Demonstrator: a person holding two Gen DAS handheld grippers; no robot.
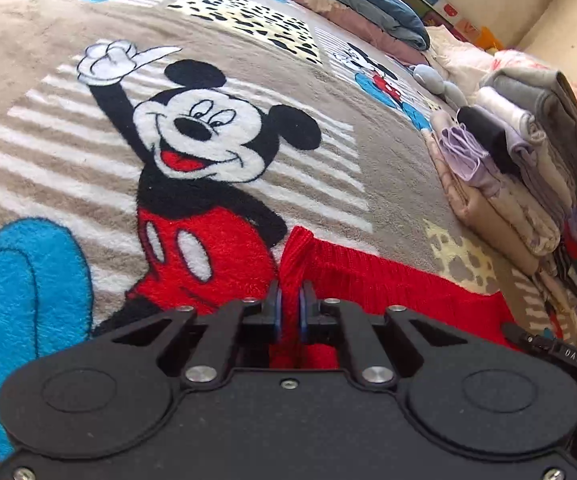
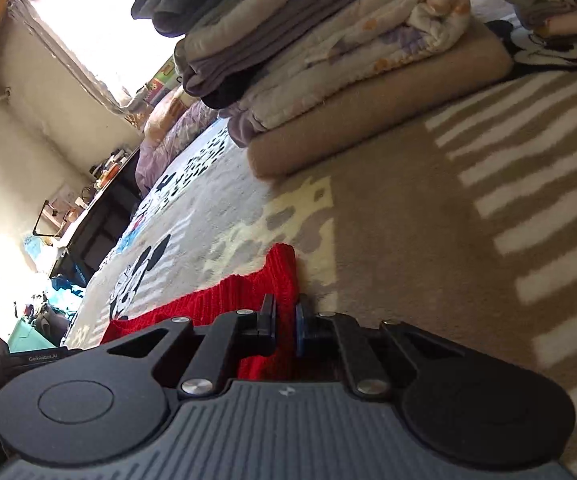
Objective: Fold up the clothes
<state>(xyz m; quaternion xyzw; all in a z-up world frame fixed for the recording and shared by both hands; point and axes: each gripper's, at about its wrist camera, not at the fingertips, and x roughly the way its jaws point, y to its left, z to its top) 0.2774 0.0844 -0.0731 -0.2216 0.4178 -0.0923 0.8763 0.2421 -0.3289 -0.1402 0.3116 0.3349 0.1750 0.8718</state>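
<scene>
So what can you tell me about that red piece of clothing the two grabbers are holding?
The red garment is a chunky ribbed knit, bright red, lying mostly flat on the plush cartoon-mouse blanket. What kind of garment it is cannot be told. The left gripper is shut on one edge, which bunches up between its pads; the right gripper pinches another edge or corner. A stack of folded clothes sits nearby, apart from it.

A fleece cartoon-mouse blanket (image 1: 88, 184) is covering the bed. A red knit garment (image 1: 388, 280) is lying near; a stack of folded clothes (image 1: 528, 168) is sitting right.
</scene>
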